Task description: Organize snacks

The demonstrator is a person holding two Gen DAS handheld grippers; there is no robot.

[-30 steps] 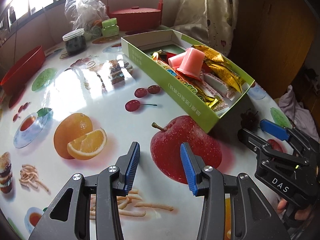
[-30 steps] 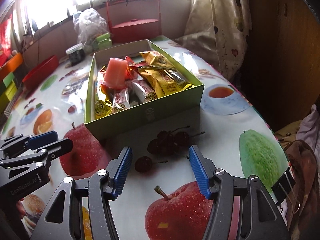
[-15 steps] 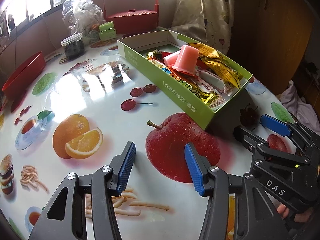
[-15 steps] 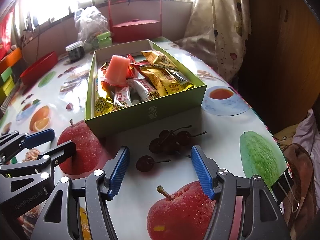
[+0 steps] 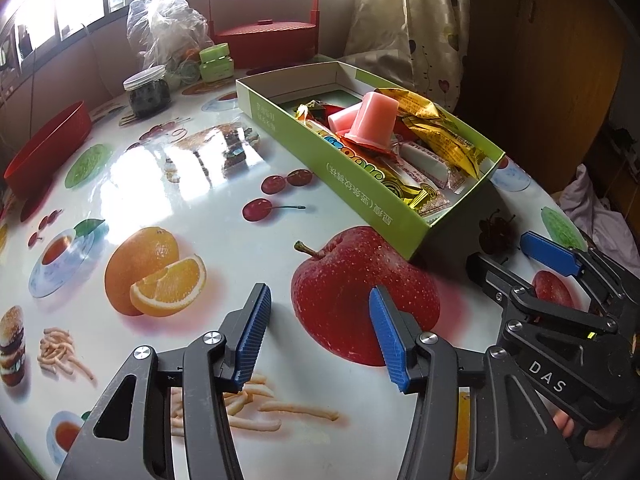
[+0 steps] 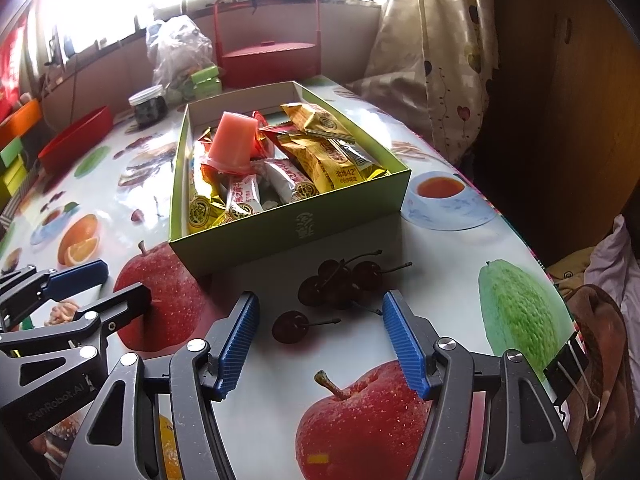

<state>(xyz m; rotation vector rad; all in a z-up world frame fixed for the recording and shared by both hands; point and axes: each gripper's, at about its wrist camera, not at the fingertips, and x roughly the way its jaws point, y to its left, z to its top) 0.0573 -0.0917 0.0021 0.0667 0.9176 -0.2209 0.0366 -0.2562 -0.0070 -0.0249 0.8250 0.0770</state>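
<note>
Both tools hang low in their frames above the printed worktop (image 5: 192, 184), and neither has anything in it. The left gripper (image 5: 320, 336) shows its blue fingers (image 5: 253, 336) spread with only the printed apple behind the gap. The right gripper (image 6: 320, 346) likewise has its fingers (image 6: 404, 346) spread wide over the printed cherries, gripping nothing. The snacks sit in the green box (image 6: 288, 226), which lies at centre in the right wrist view and at upper right in the left wrist view. Inside it are gold packets (image 6: 320, 156), white wrapped bars (image 6: 244, 196) and a pink jelly cup (image 5: 374, 120) lying tipped on top of the heap — no loose snack can be seen on the worktop outside the box. In the upper left of both frames stand a dark jar (image 5: 146, 92), a plastic bag (image 5: 168, 28), a red lidded basket (image 5: 266, 40) and a red tray (image 5: 48, 144), none of them touched. Judging by this, the step in hand is a pause between picks, or the close of the job, with the contents gathered but jumbled. If more tidying is meant, the next move calls for one gripper to reach forward and up in the frame over the box's near wall — the pink cup, perched highest, looks the easiest first target, though its smooth tapered side may slip.
</note>
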